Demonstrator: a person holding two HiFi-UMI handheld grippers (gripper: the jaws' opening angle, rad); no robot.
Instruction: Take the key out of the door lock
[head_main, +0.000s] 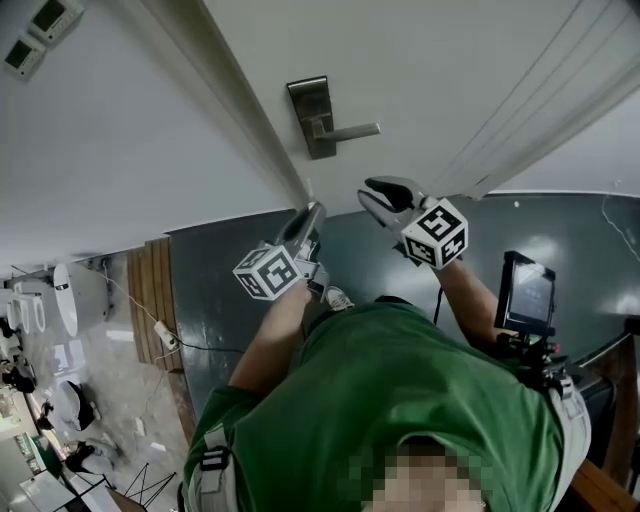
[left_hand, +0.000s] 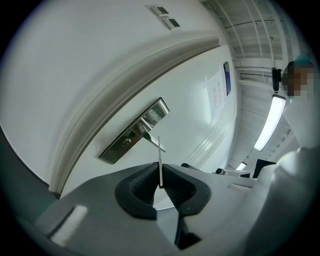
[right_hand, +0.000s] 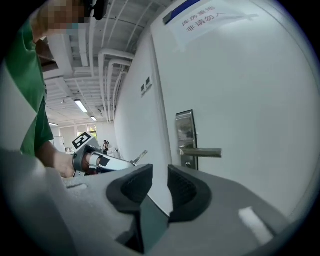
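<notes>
1. A person in a green shirt (head_main: 400, 400) stands close up to the door with a gripper in each hand. Both are raised toward the lock.
2. The left gripper (left_hand: 160, 184) is clenched on the key. Its jaws pinch one end so the rest pokes out ahead of the tips, ready to be carried off.
3. The key (left_hand: 159, 155) is thin, silver and seen edge-on. It is clear of the lock and held in the air short of the door, touching only the pads. By my reckoning the removal itself is done.
4. The right gripper (right_hand: 159, 182) is released, with its jaws apart and nothing between them. It hovers beside the left one, facing the handle, probably as the spare hand.
5. The lock plate (head_main: 310, 118) is steel and set near the door's edge. Its lever handle (head_main: 352, 130) is level, and the keyhole (right_hand: 188, 163) under the lever shows no key.
6. The door (head_main: 480, 60) is white and has a paper notice (right_hand: 210, 20) high up.
</notes>
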